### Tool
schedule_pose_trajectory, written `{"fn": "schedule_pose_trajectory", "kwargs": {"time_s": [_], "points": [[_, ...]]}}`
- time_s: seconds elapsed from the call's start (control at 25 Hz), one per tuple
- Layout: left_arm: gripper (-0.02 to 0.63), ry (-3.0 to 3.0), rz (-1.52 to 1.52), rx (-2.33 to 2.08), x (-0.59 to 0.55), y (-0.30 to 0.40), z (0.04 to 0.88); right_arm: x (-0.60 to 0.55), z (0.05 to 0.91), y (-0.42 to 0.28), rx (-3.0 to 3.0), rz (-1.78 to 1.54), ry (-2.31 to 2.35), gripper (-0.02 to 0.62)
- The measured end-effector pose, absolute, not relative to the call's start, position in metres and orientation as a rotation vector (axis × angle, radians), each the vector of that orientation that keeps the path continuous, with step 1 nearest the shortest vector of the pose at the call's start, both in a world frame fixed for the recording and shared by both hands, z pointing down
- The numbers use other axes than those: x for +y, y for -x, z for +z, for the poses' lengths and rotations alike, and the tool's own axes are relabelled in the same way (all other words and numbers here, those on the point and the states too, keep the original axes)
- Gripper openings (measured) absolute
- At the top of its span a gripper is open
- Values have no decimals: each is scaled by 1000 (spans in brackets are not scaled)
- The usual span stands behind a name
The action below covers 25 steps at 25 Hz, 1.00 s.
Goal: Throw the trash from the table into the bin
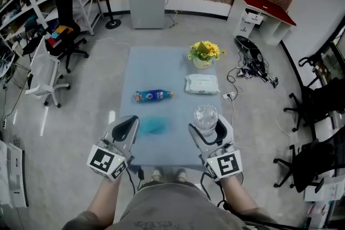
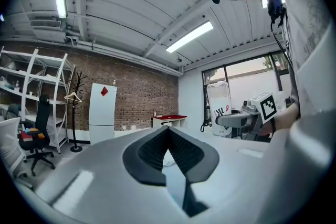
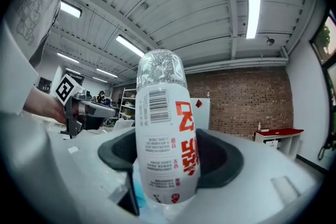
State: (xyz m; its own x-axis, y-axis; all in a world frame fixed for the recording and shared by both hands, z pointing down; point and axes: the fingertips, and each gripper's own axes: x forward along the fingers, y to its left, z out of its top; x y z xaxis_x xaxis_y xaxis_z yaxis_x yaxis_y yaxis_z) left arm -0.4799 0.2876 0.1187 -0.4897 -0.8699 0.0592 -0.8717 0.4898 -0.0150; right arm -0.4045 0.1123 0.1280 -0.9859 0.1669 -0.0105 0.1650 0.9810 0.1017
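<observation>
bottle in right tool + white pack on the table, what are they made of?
Bottle: seems thin clear plastic, glossy; see-through crinkled end above a printed white wrap label with barcode. White pack: likely soft plastic film, faint sheen, puffy rounded edges; too small to be sure.

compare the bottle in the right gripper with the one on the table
The held bottle is clear with a white and red label; the table bottle is blue-labelled. The held bottle stands upright in the right gripper; the table bottle lies flat. Both are plastic bottles.
</observation>
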Motion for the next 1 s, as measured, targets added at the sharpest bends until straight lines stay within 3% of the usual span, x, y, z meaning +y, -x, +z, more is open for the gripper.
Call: {"fn": "schedule_pose_trajectory", "kwargs": {"time_s": [0.6,1.0], "points": [[0,-1703,55,-2596,282,486,115,104,124,395,3132,215,-75,322],[0,-2108,57,-2319,216,428,101,67,97,318,3103,254,378,322]]}}
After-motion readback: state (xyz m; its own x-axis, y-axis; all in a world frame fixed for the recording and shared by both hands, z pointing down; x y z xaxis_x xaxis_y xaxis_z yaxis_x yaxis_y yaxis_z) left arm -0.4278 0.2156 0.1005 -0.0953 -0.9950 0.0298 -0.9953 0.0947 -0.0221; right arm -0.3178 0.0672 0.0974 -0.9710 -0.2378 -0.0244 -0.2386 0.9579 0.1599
